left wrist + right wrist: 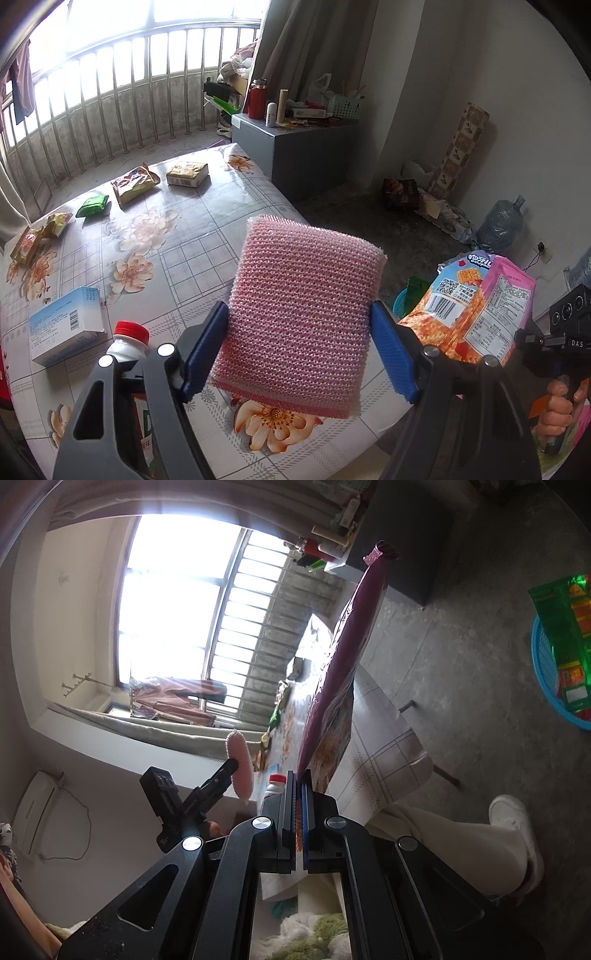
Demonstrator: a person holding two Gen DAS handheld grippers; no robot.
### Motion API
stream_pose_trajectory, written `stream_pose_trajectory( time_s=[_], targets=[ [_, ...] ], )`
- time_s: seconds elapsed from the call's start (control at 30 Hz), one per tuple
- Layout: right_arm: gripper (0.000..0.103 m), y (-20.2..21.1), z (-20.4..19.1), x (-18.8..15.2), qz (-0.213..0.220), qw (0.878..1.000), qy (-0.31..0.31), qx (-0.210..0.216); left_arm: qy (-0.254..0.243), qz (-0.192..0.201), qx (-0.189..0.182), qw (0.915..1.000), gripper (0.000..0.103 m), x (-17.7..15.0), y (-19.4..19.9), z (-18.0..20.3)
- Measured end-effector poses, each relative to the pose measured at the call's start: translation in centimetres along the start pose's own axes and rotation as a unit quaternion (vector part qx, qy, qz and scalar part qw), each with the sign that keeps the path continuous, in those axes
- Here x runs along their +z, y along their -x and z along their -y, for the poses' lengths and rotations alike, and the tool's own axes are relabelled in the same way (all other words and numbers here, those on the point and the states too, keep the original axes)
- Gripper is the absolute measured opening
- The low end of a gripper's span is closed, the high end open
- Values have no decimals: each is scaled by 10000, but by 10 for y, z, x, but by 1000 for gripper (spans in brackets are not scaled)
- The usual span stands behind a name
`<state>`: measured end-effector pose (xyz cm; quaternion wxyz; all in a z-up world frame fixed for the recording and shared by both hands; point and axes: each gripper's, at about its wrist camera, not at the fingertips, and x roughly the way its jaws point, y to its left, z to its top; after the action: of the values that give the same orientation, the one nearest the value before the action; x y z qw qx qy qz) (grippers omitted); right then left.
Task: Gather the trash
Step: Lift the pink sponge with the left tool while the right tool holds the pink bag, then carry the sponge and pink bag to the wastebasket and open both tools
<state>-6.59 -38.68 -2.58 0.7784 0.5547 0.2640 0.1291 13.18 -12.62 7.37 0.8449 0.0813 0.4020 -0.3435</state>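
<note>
A floral-clothed table bears 6 scattered packets and boxes; beyond its edge a blue basket sits on the floor. The left gripper clamps a pink sponge above the table; the right gripper, jaws together, pinches a snack bag

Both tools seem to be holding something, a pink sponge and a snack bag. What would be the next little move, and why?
Probably carry the snack bag over the blue basket on the floor and let go. The right tool is shut on the bag's edge, and the basket, which already holds a green packet, lies off to one side. The left tool grips the pink sponge and could follow.
</note>
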Motion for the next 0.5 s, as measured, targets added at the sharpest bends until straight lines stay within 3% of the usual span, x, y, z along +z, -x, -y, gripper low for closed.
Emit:
stream_pose_trajectory(
  time_s=[0.27, 0.5],
  targets=[
    [1, 51, 32, -17, 422, 9986, -204, -234, -368, -21, -544, 9978, 75, -1, -15, 69],
    [1, 131, 87, -29, 1225, 9835, -804, -1064, -783, -345, -1255, 9884, 75, 5, -60, 161]
  ],
)
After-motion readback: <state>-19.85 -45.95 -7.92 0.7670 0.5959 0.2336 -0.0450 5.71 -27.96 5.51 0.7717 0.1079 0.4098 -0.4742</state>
